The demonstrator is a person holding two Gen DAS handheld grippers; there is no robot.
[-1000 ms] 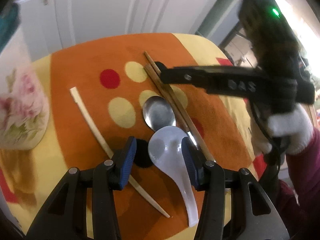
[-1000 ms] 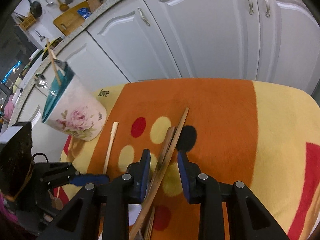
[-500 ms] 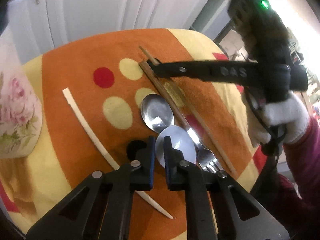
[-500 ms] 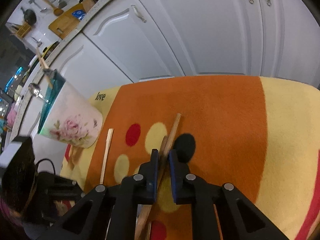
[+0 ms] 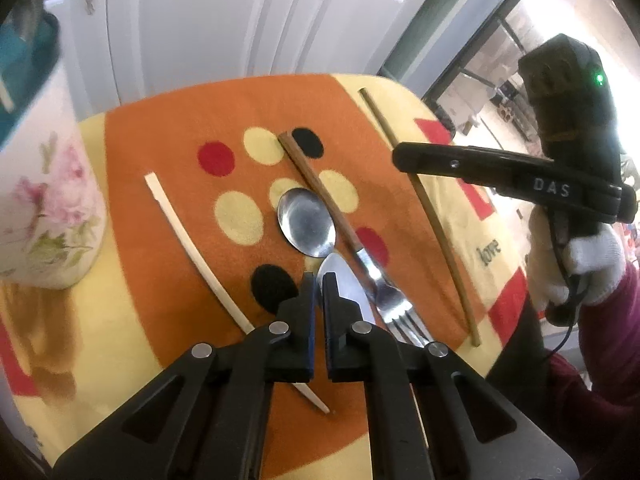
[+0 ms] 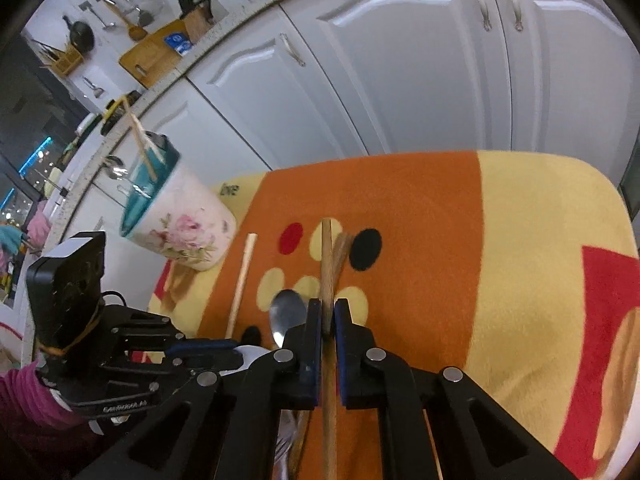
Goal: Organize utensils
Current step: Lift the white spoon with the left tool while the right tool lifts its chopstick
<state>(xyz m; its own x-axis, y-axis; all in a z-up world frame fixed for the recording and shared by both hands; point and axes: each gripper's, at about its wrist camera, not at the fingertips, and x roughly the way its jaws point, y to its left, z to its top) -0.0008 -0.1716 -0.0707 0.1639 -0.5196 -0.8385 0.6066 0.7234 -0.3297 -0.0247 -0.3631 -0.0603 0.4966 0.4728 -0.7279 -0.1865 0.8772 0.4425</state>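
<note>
While both sets of fingers are closed, each holds one utensil. The left gripper [image 5: 319, 280], at the lower centre of the left wrist view, pinches the translucent white plastic soup spoon [image 5: 340, 280] by its rim; the spoon's bowl shows just right of the fingers. The right gripper [image 6: 327, 312], at the lower centre of the right wrist view, clamps a long light-brown wooden chopstick [image 6: 326, 256], which runs straight up the frame between the fingers.

Just above the white spoon lies a polished steel spoon [image 5: 307, 222], bowl up, on the orange, yellow and red spotted cloth [image 5: 160, 132] covering the bench. Beside it on the right lies a steel fork with a brown wooden handle [image 5: 320, 192], running diagonally towards the lower right. A pale cream chopstick [image 5: 192, 248] lies well to the left, also diagonal.

At the left edge of the left wrist view stands a white floral holder with a teal lining [image 5: 44, 208]; in the right wrist view it carries utensils already. A white-gloved hand [image 5: 576, 272] grips the right tool at the right of the frame. White cabinet doors [image 6: 400, 60] fill the background.
</note>
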